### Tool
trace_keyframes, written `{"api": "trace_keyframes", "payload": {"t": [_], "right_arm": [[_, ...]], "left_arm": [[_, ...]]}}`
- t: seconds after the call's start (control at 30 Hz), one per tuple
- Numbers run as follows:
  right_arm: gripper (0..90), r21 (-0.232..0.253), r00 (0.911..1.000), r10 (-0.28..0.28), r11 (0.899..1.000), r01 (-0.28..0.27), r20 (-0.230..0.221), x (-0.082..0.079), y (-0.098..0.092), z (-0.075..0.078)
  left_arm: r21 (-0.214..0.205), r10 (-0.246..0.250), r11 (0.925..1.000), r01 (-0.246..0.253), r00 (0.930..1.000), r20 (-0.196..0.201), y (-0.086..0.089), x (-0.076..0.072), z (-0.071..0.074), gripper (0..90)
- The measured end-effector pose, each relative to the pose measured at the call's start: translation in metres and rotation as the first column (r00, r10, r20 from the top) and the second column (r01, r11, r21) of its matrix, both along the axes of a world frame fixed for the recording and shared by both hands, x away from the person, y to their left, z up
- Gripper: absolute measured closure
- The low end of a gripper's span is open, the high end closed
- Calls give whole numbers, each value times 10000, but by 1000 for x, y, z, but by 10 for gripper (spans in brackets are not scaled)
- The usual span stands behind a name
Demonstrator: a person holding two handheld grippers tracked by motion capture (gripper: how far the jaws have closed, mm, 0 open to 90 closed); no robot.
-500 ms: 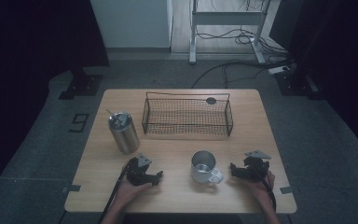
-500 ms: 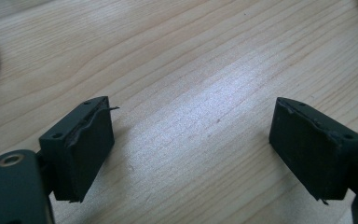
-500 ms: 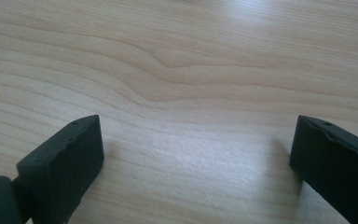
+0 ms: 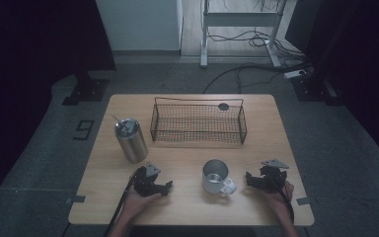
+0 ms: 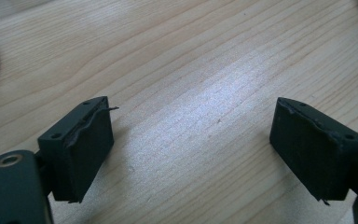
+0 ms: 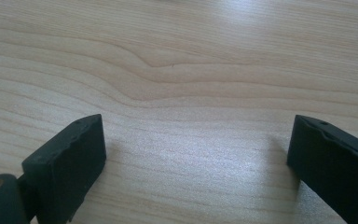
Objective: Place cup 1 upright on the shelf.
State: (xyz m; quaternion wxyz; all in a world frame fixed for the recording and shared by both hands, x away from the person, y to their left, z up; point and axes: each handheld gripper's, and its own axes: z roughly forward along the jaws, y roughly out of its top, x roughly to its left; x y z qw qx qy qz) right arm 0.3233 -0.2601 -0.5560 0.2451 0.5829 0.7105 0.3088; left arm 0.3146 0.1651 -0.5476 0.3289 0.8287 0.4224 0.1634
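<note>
Wooden bench [image 4: 187, 205] – both tongs wide, empty, low; right tongs [image 4: 250, 180] should approach mug [image 4: 215, 176] handle square – close slowly.

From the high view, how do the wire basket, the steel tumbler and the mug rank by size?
1. Wire basket, clearly the largest, spanning much of the table's width.
2. Steel tumbler, tall and slim.
3. Mug, smallest, though it sits nearer the camera, so the gap to the tumbler is unsure.
</note>
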Motion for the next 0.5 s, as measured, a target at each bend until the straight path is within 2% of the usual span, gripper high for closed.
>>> {"api": "trace_keyframes", "payload": {"t": [0.5], "right_arm": [[65,0,10000,33,10000,-33,57,-1,-1,0]], "left_arm": [[10,-3,10000,3,10000,-3,0,0,0,132]]}}
